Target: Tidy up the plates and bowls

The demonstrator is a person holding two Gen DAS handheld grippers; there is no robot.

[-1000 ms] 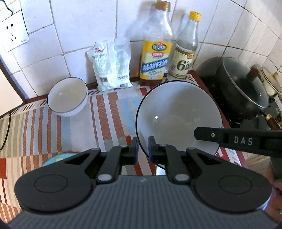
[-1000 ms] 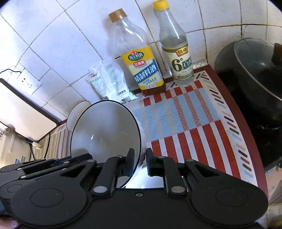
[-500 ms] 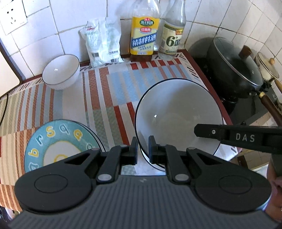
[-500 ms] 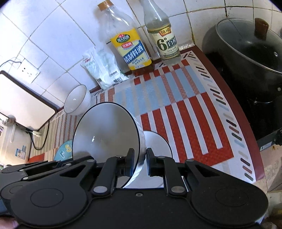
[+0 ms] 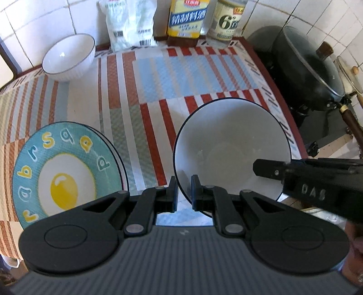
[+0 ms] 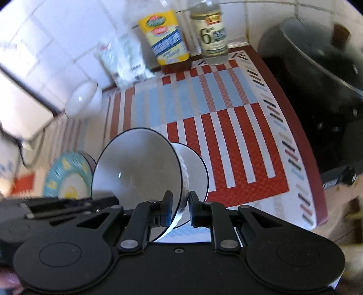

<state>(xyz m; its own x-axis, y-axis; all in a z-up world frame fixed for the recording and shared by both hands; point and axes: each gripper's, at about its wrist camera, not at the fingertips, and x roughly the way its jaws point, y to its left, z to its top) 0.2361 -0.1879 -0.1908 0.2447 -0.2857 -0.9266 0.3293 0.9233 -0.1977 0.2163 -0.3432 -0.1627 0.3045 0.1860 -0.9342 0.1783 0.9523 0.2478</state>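
Observation:
A large white bowl with a dark rim [image 5: 226, 147] hangs tilted above the striped mat [image 5: 158, 74]. My left gripper [image 5: 182, 192] is shut on its near-left rim. In the right wrist view my right gripper [image 6: 180, 204] is shut on the opposite rim of the same bowl [image 6: 136, 168]. Just under it lies a second white dark-rimmed dish [image 6: 195, 163], partly hidden. An egg-pattern plate [image 5: 65, 170] rests on another plate at the left. A small white bowl [image 5: 68, 54] stands at the back left.
Two bottles [image 5: 188, 20] and a white bag [image 5: 129, 25] line the tiled wall at the back. A black wok with a glass lid [image 5: 313, 72] sits on the stove to the right. The counter's edge [image 6: 313, 181] drops off at the right.
Both grippers have come down and toward the near side with the large bowl between them. The egg plate and the dish underneath have come into view, and the bottles have slid up the frame.

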